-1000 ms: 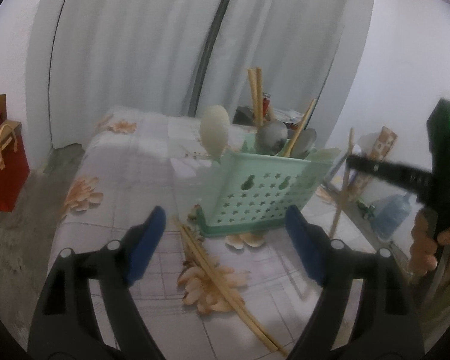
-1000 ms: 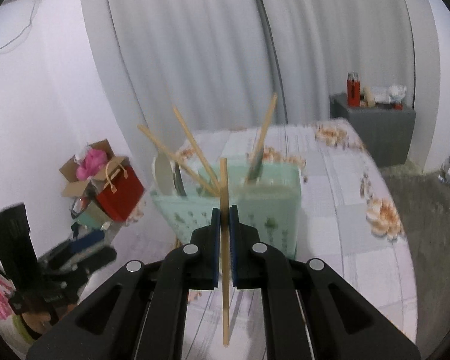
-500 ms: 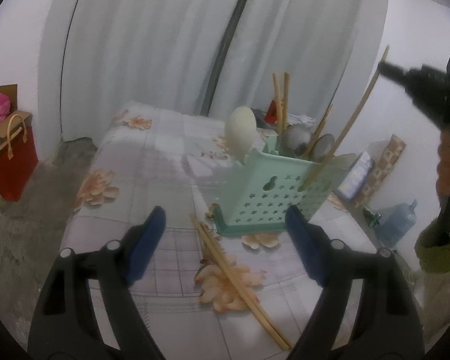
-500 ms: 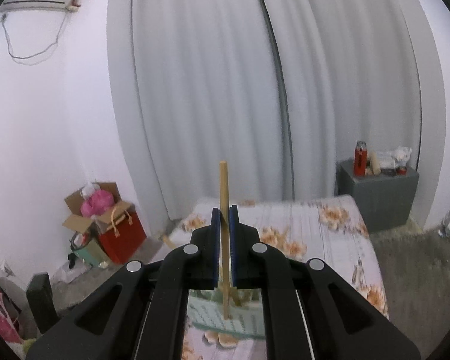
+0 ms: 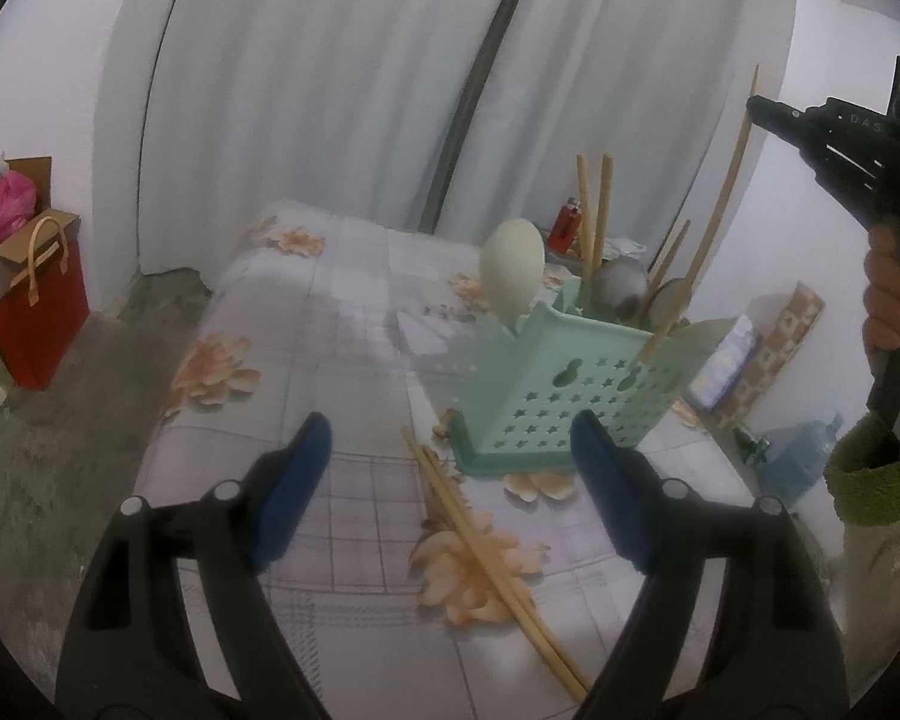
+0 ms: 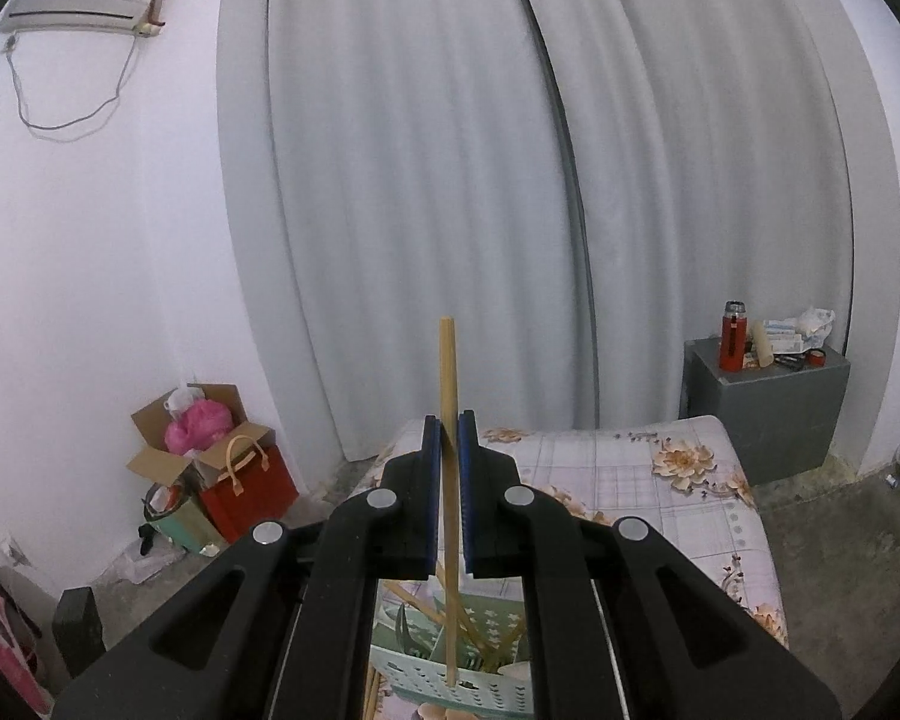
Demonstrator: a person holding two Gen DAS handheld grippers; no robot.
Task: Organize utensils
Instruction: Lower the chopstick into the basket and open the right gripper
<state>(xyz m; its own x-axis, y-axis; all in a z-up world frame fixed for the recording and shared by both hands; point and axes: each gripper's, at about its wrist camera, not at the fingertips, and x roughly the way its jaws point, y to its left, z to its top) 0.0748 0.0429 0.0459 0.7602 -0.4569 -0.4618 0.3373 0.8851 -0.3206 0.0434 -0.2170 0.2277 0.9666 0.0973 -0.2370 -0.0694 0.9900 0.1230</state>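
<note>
A mint green perforated utensil basket (image 5: 576, 393) stands on the floral tablecloth (image 5: 330, 324), holding chopsticks, a white spoon (image 5: 510, 267) and metal spoons. Two wooden chopsticks (image 5: 486, 552) lie on the cloth in front of it. My left gripper (image 5: 450, 486) is open and empty above them. My right gripper (image 6: 447, 456) is shut on a single chopstick (image 6: 448, 396), held upright above the basket (image 6: 444, 678). It also shows in the left wrist view (image 5: 750, 108), with the chopstick's (image 5: 705, 246) lower tip inside the basket.
A red gift bag (image 5: 36, 312) and a cardboard box with pink stuffing stand on the floor at the left. A grey cabinet (image 6: 762, 414) with a red flask stands behind the table. White curtains hang at the back. A water jug (image 5: 801, 459) sits at the right.
My right gripper rose from in front of the basket to high above it, carrying the chopstick. The chopstick's lower end now dips into the basket. My left gripper stayed open, shifting slightly.
</note>
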